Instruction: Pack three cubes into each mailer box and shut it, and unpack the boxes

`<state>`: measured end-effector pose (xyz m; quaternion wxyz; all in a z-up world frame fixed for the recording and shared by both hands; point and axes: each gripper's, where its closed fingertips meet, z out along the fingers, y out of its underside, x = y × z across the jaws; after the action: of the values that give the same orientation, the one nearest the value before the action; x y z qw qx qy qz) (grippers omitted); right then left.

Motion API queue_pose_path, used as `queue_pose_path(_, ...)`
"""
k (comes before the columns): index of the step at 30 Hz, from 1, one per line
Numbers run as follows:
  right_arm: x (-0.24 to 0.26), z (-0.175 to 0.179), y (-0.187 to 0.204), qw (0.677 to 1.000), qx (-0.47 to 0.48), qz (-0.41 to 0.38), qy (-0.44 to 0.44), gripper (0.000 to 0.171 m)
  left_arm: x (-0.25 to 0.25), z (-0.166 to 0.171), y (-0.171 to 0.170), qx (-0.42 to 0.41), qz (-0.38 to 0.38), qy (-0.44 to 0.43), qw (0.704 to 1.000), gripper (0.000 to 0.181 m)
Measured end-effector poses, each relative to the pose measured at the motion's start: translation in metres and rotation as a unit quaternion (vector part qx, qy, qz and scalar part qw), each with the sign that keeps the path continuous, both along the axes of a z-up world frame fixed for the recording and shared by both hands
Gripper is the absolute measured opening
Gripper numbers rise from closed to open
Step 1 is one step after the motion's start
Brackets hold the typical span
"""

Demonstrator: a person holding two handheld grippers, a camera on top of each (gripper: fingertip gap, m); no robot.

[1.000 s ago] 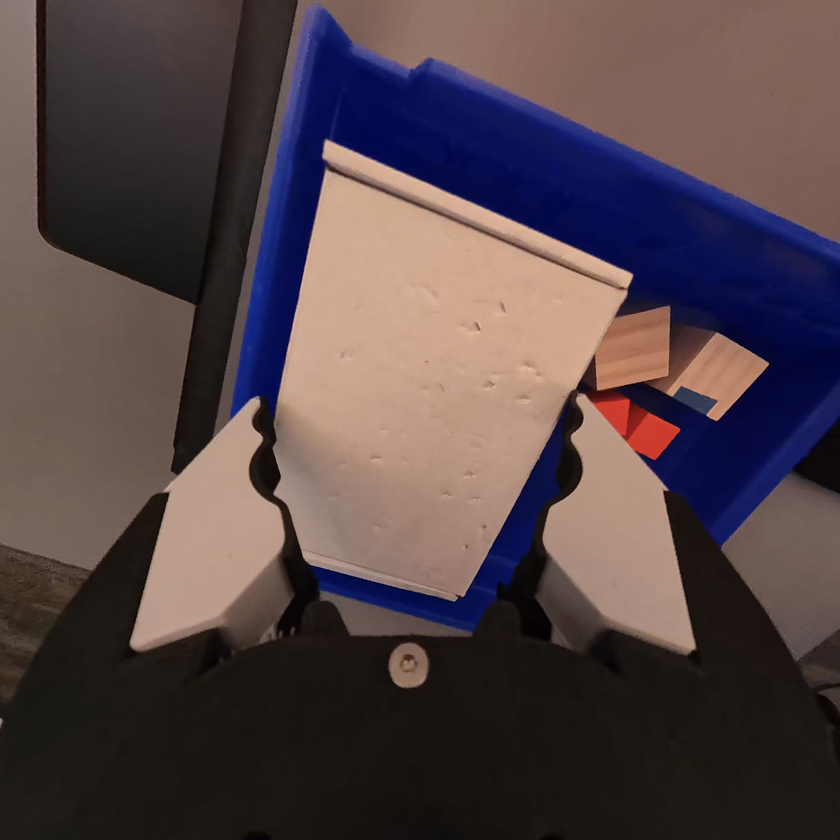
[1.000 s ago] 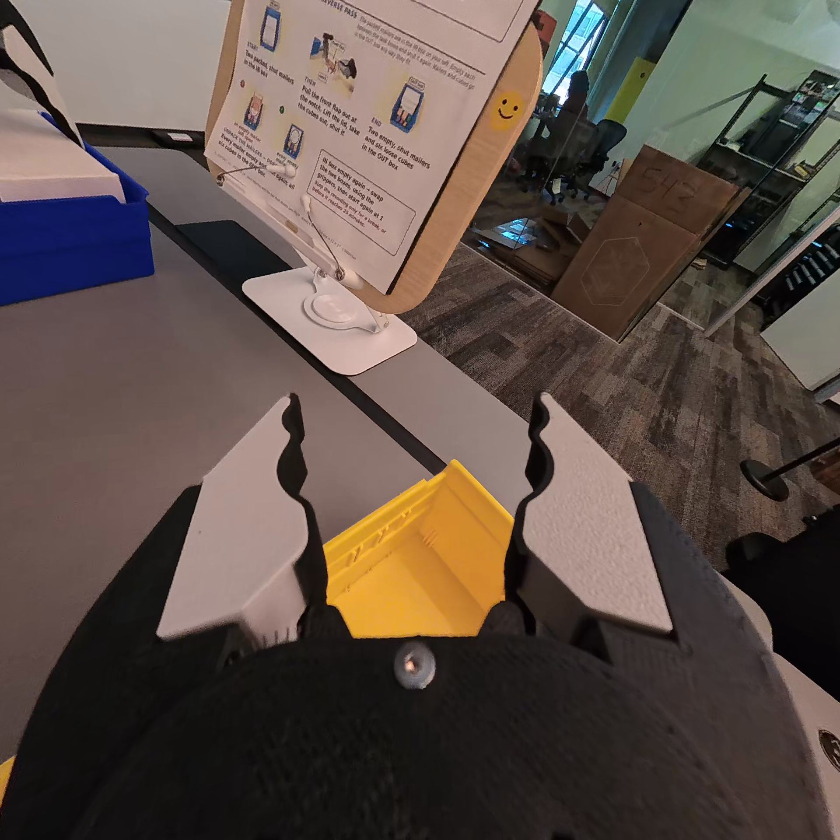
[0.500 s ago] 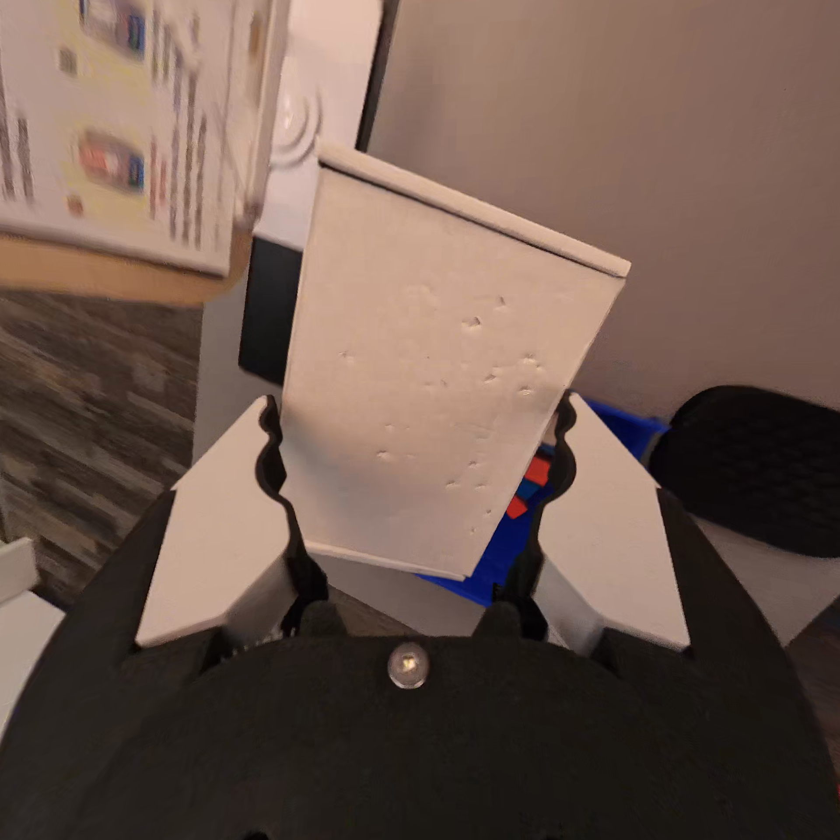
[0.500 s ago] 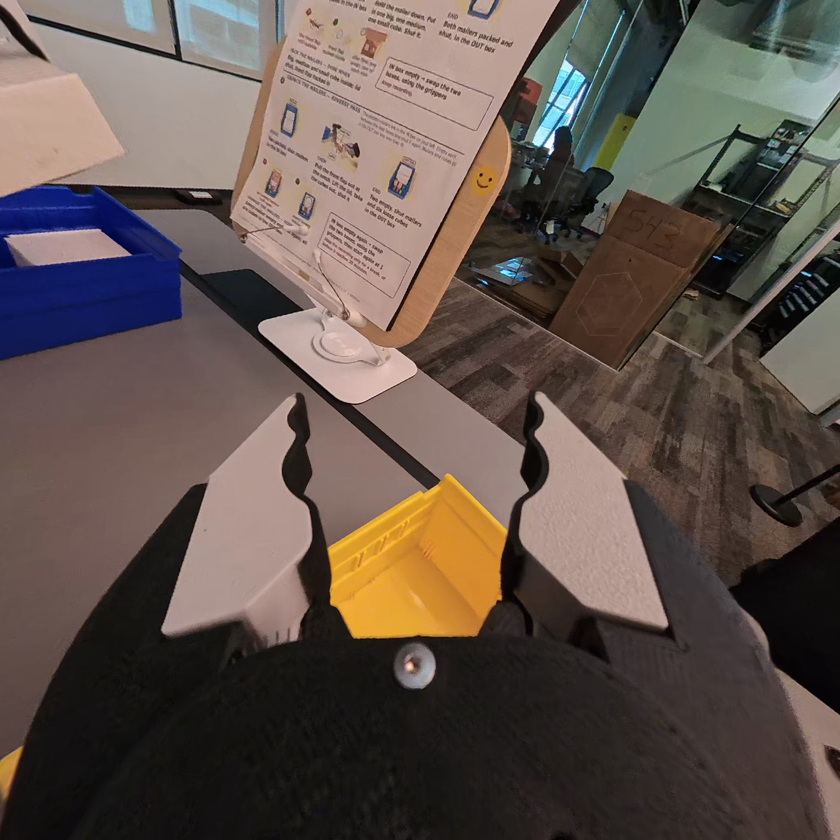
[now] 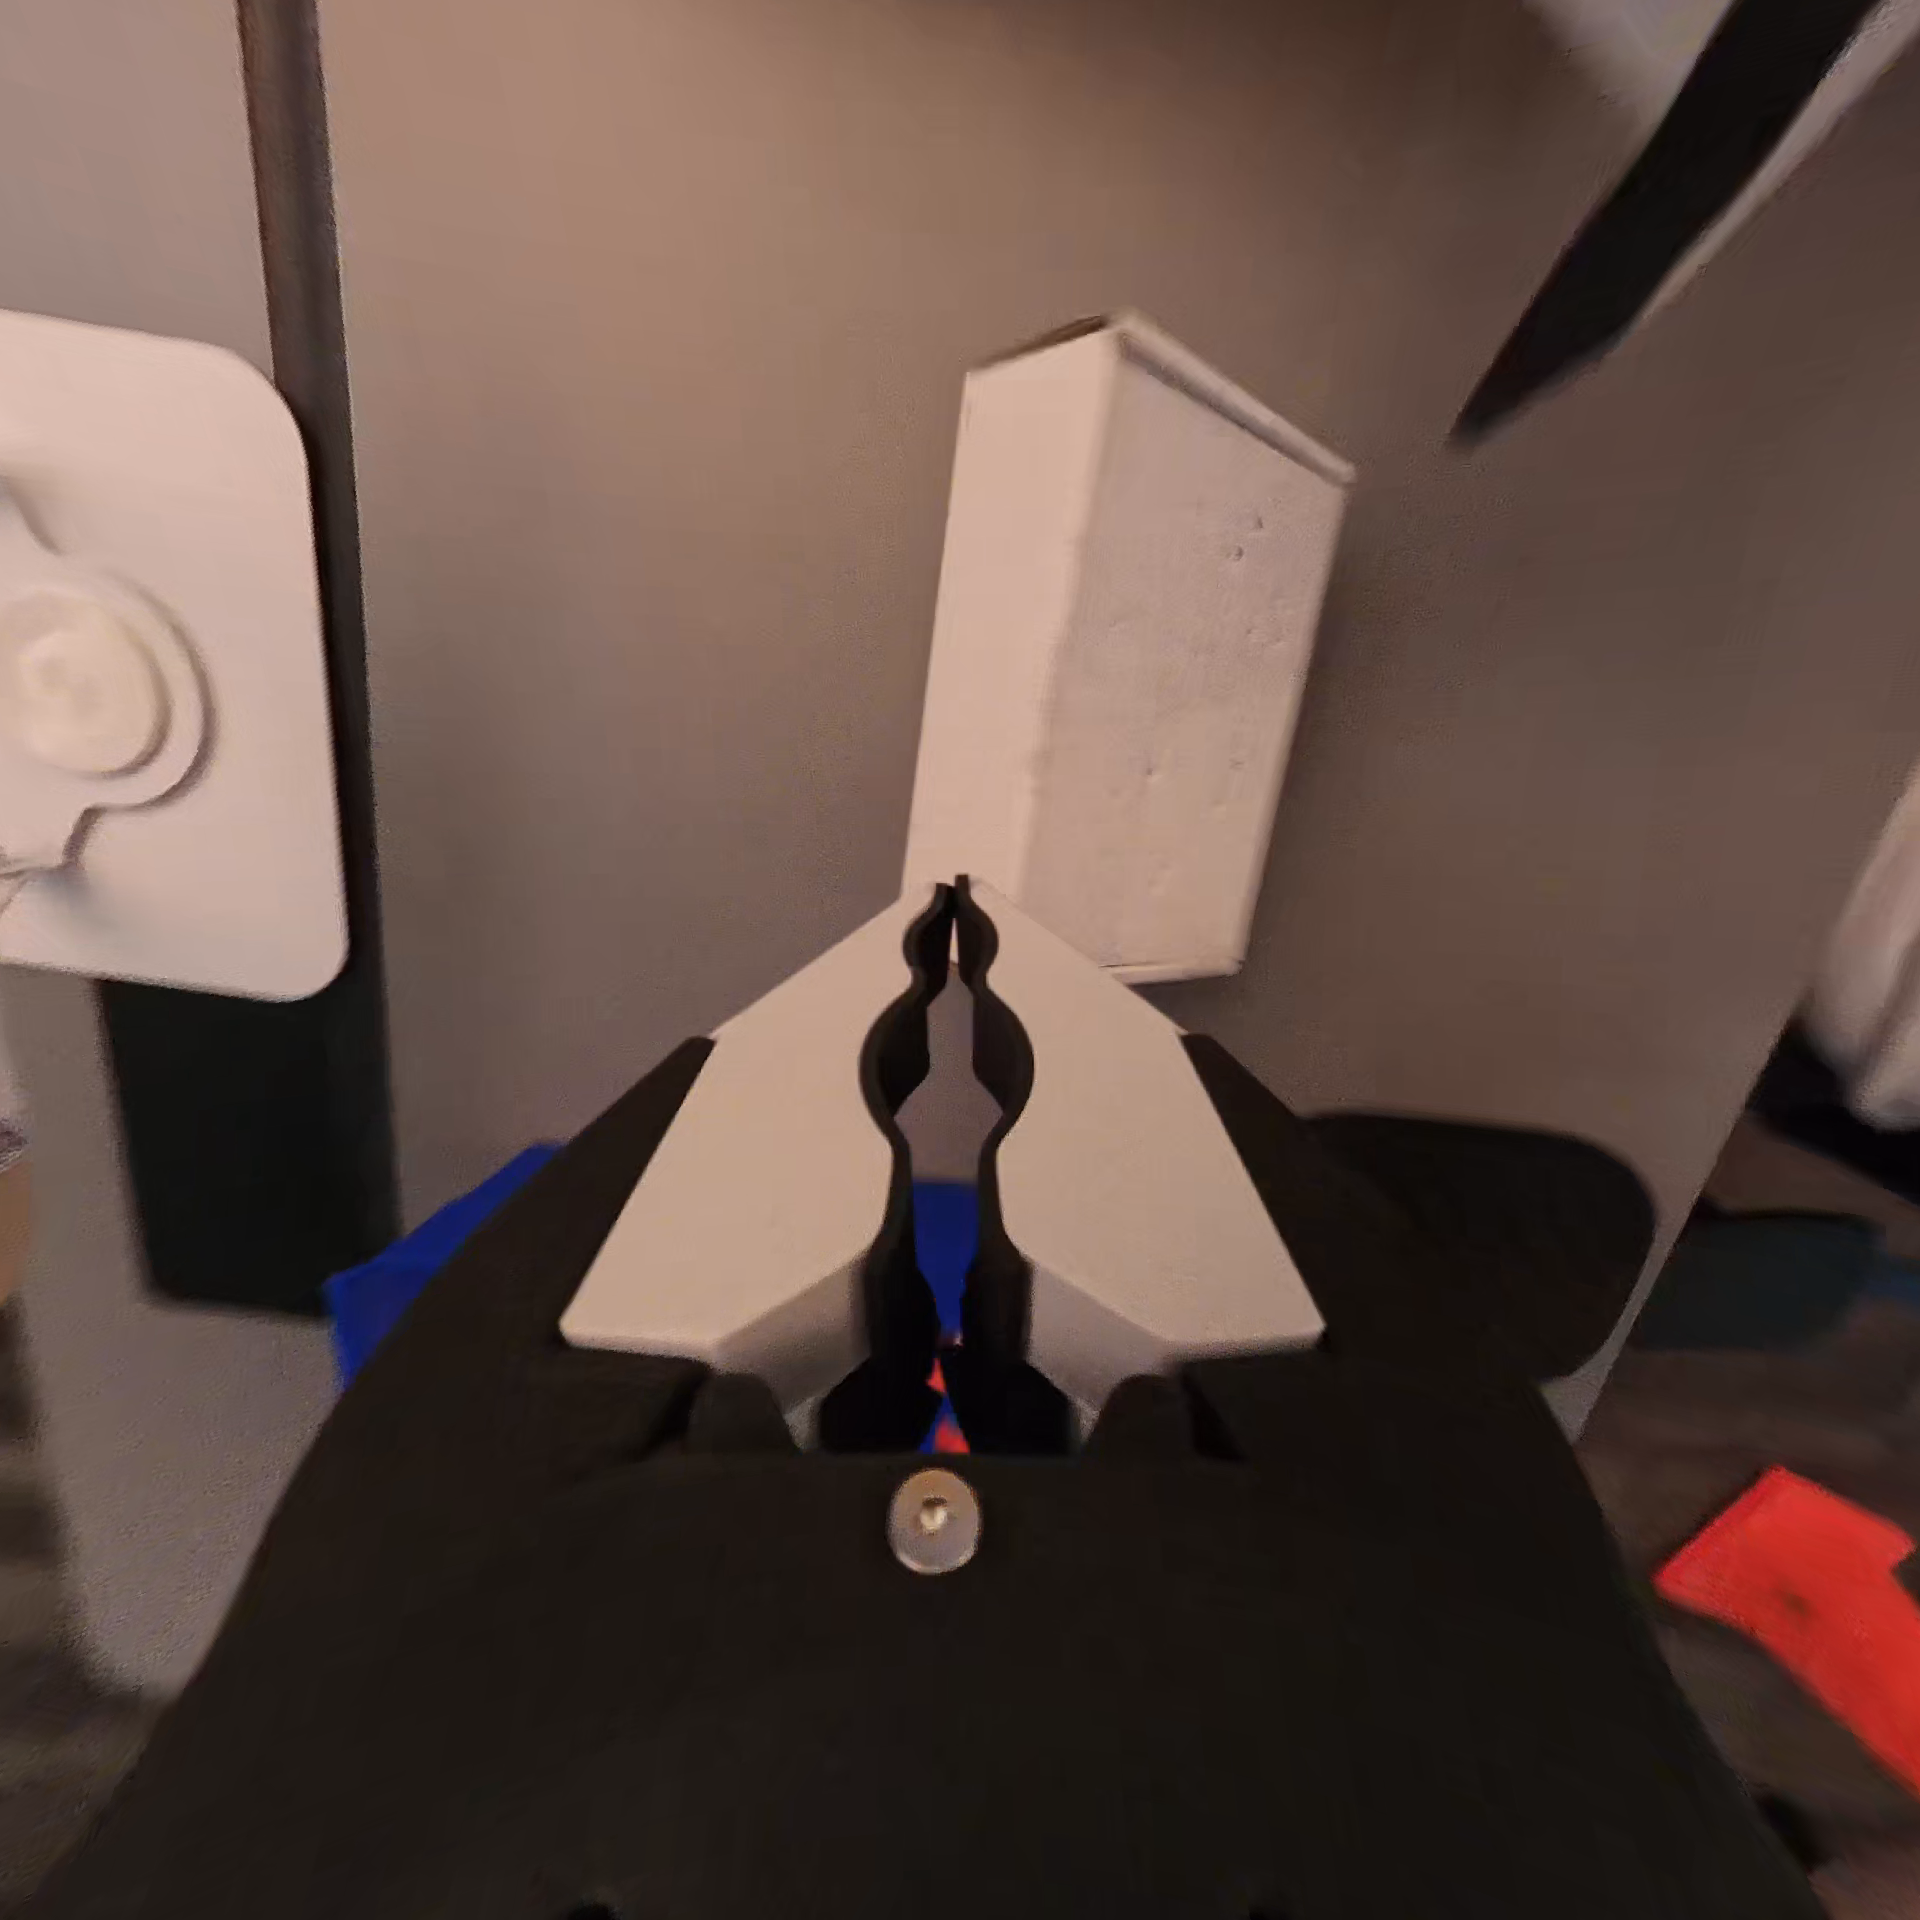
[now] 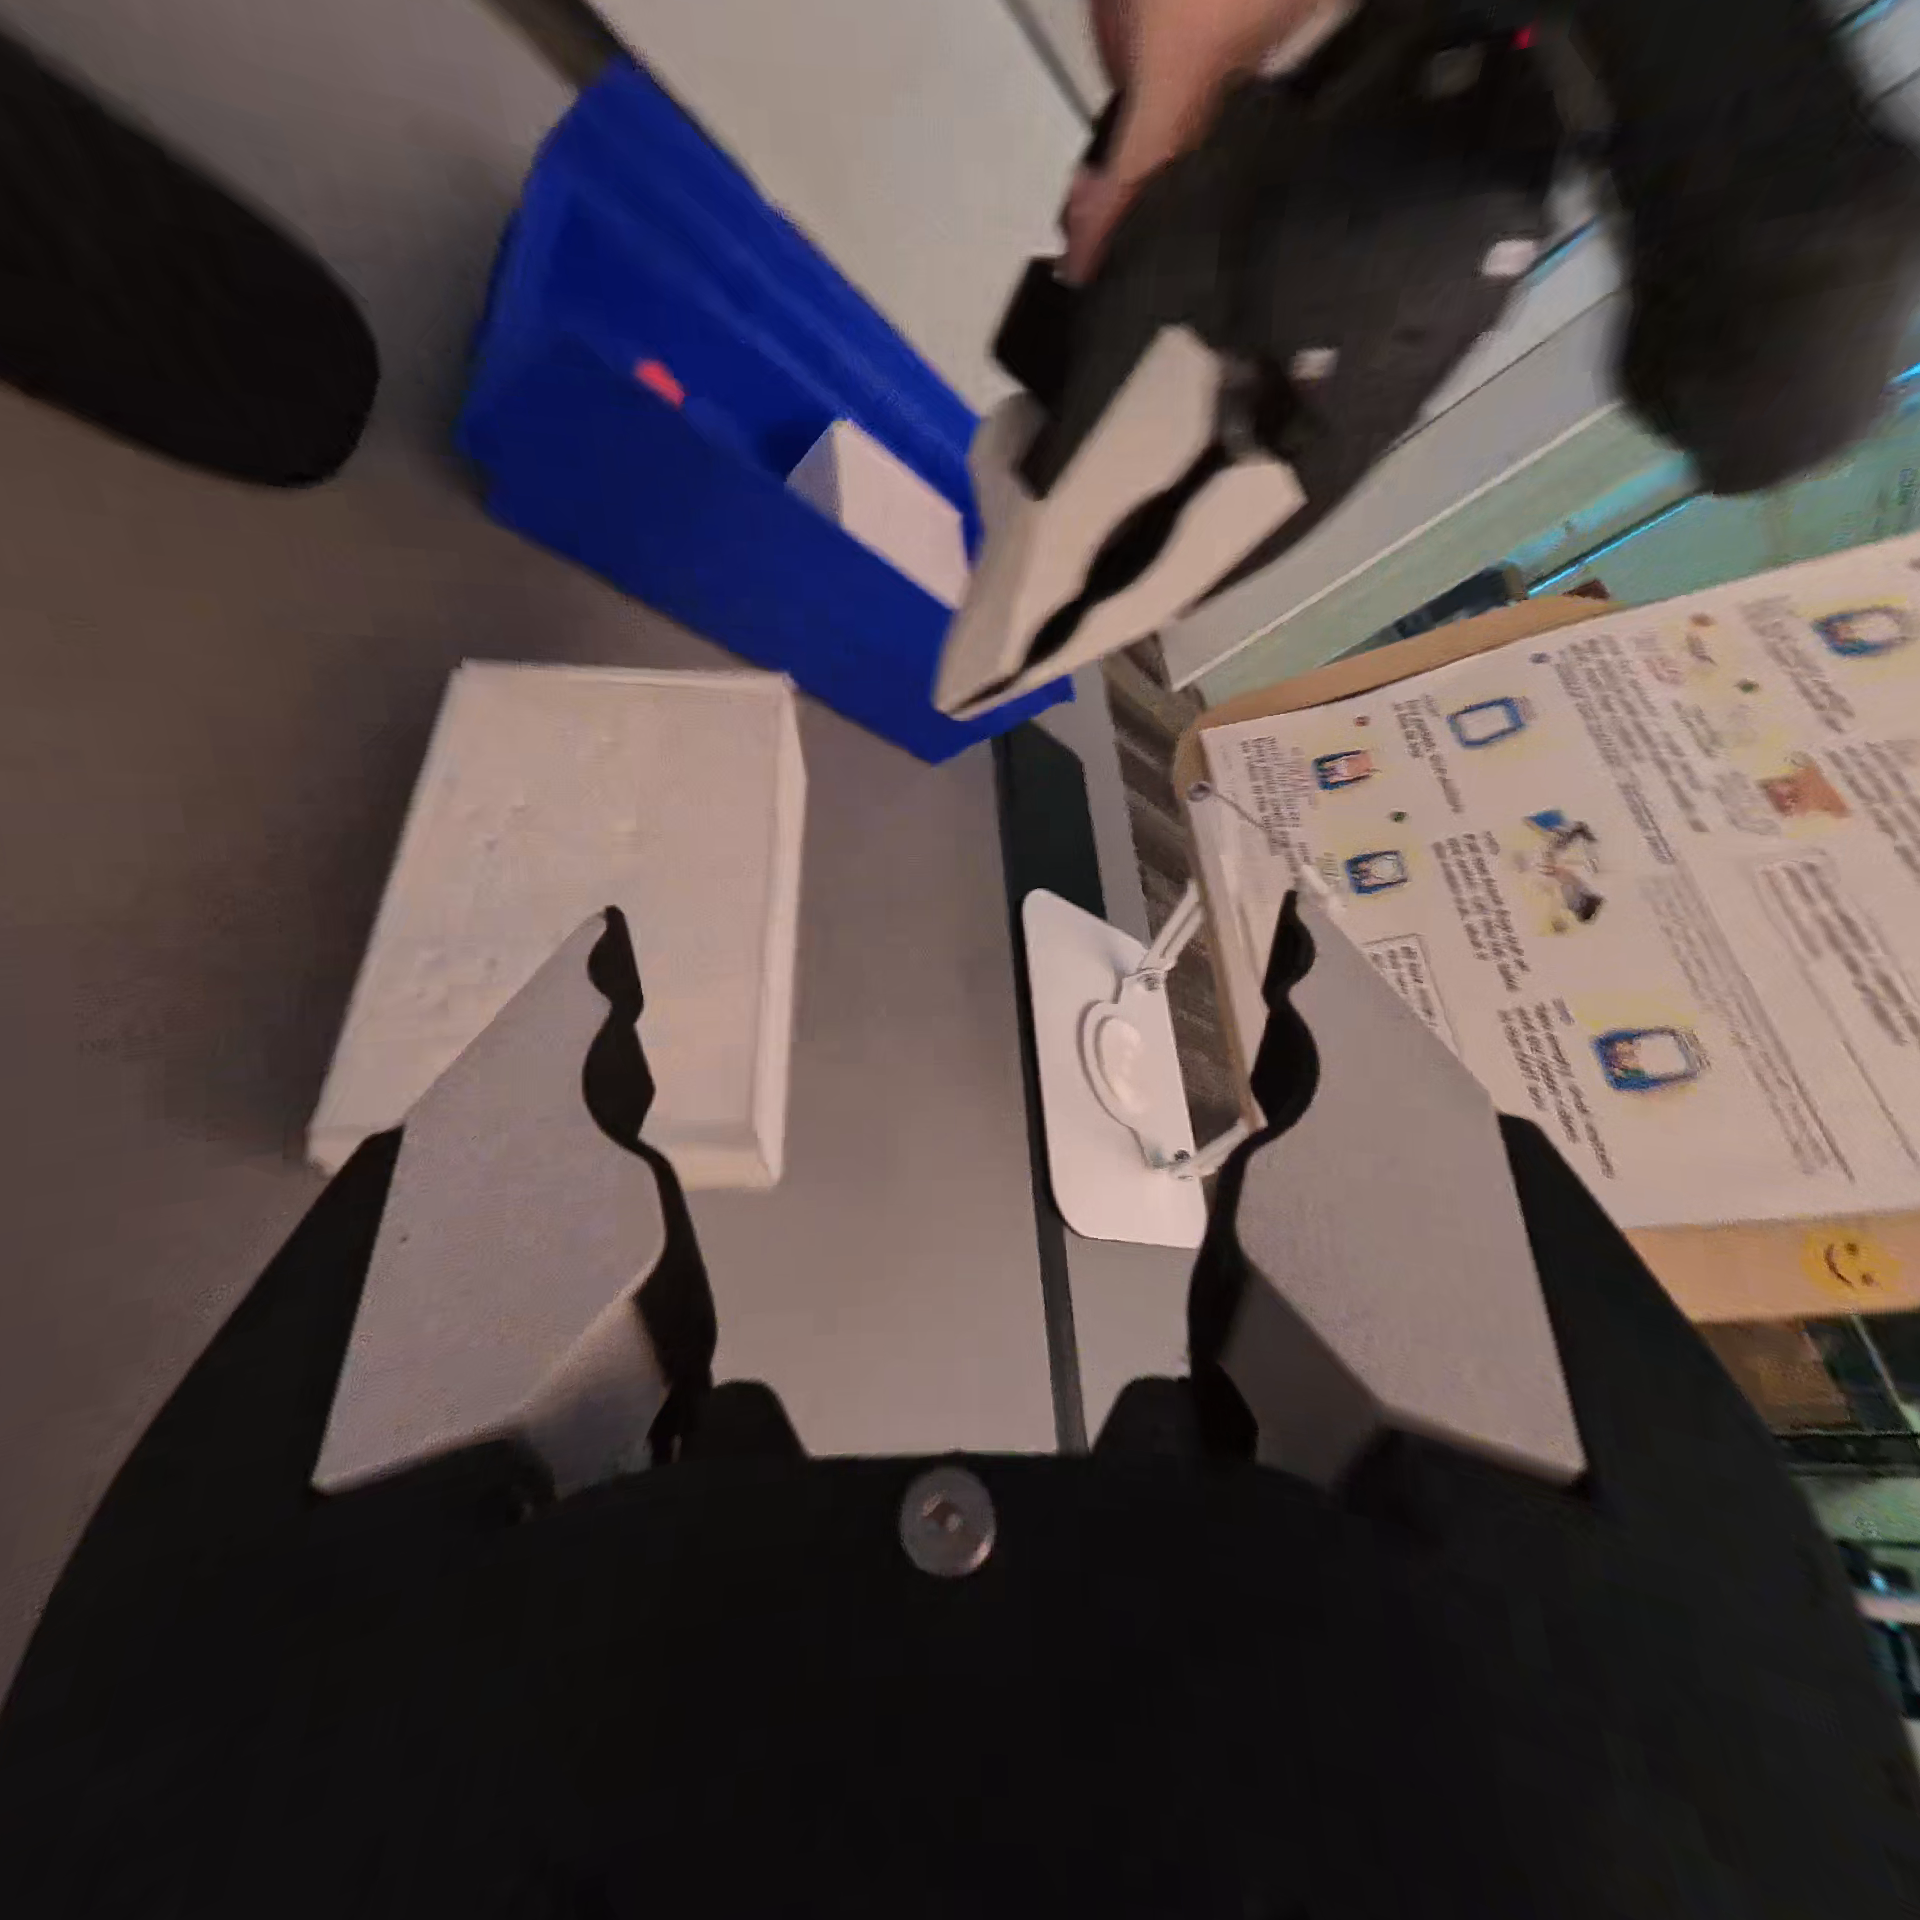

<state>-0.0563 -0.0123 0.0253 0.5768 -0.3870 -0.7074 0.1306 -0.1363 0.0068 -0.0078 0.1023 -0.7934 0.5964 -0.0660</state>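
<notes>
A shut white mailer box (image 6: 582, 914) lies flat on the grey table (image 6: 208, 727); it also shows in the left wrist view (image 5: 1122, 665). My left gripper (image 5: 954, 888) is shut and empty, held above the box's near end; the right wrist view shows it (image 6: 961, 691) over the corner of the blue bin (image 6: 665, 499). The bin holds a second white mailer box (image 6: 894, 509) and a red cube (image 6: 660, 379). My right gripper (image 6: 951, 925) is open and empty, above the table just right of the loose box.
An instruction sheet on a wooden board (image 6: 1610, 914) stands on a white base (image 6: 1112, 1070) at the table's edge, right of the box. A black chair (image 6: 156, 312) is at the far left. A dark seam (image 6: 1039, 1039) runs along the table. My hands' fingertips stand some 10 centimetres from each other.
My left gripper has let go of the mailer box, which now lies on the table, and has shut empty. My right gripper has swung from the yellow bin to over the table.
</notes>
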Motion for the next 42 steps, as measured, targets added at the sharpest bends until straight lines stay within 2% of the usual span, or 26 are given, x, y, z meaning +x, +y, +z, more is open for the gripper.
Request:
queue_pose_path(1, -0.008, -0.014, -0.002, 1.000, -0.002, 0.003, -0.023, 0.115, 0.007, -0.002, 0.002, -0.012, 0.011, -0.027, 0.999, 0.000)
queue_pose_path(3, -0.014, -0.034, 0.001, 0.998, -0.014, 0.000, -0.053, 0.112, 0.011, -0.015, 0.006, -0.032, 0.030, -0.042, 0.998, 0.015)
queue_pose_path(7, 0.003, -0.033, -0.006, 0.993, -0.098, 0.022, -0.059, 0.104, 0.007, -0.030, 0.010, 0.004, 0.041, -0.035, 0.999, 0.048)
queue_pose_path(8, 0.010, -0.033, -0.008, 0.990, -0.125, 0.023, -0.067, 0.104, 0.012, -0.029, 0.003, 0.001, 0.047, -0.053, 0.997, 0.058)
queue_pose_path(10, 0.027, -0.036, -0.002, 0.985, -0.152, 0.002, -0.083, 0.104, 0.029, -0.022, -0.015, 0.003, 0.068, -0.120, 0.991, 0.092)
queue_pose_path(12, 0.040, -0.040, 0.007, 0.981, -0.168, -0.020, -0.090, 0.108, 0.053, -0.016, -0.040, 0.009, 0.085, -0.203, 0.976, 0.114)
queue_pose_path(14, 0.048, -0.039, 0.006, 0.978, -0.189, -0.026, -0.089, 0.108, 0.073, -0.020, -0.068, 0.037, 0.081, -0.265, 0.960, 0.120)
queue_pose_path(16, 0.051, -0.039, 0.005, 0.976, -0.197, -0.034, -0.091, 0.109, 0.079, -0.041, -0.080, 0.106, 0.093, -0.258, 0.956, 0.132)
queue_pose_path(20, 0.047, -0.046, 0.001, 0.974, -0.193, -0.044, -0.108, 0.110, 0.082, -0.086, -0.090, 0.167, 0.119, -0.204, 0.957, 0.142)
queue_pose_path(26, 0.042, -0.074, -0.007, 0.967, -0.187, -0.065, -0.162, 0.112, 0.059, -0.139, -0.081, 0.122, 0.147, -0.124, 0.974, 0.151)
queue_pose_path(27, 0.042, -0.077, -0.008, 0.966, -0.186, -0.066, -0.167, 0.111, 0.060, -0.144, -0.084, 0.099, 0.145, -0.128, 0.976, 0.139)
queue_pose_path(29, 0.040, -0.081, -0.014, 0.964, -0.192, -0.062, -0.172, 0.111, 0.066, -0.146, -0.089, 0.062, 0.132, -0.158, 0.977, 0.133)
queue_pose_path(34, 0.023, -0.094, -0.045, 0.970, -0.176, -0.024, -0.167, 0.112, 0.060, -0.139, -0.080, 0.002, 0.171, -0.182, 0.968, 0.132)
queue_pose_path(38, 0.018, -0.117, -0.058, 0.982, -0.008, -0.023, -0.188, 0.113, 0.057, -0.133, -0.086, -0.064, 0.171, -0.196, 0.963, 0.132)
queue_pose_path(40, 0.015, -0.117, -0.066, 0.982, 0.020, -0.029, -0.187, 0.112, 0.057, -0.129, -0.090, -0.103, 0.169, -0.208, 0.958, 0.132)
queue_pose_path(42, 0.010, -0.114, -0.078, 0.982, 0.035, -0.012, -0.188, 0.100, 0.061, -0.124, -0.097, -0.148, 0.165, -0.232, 0.947, 0.132)
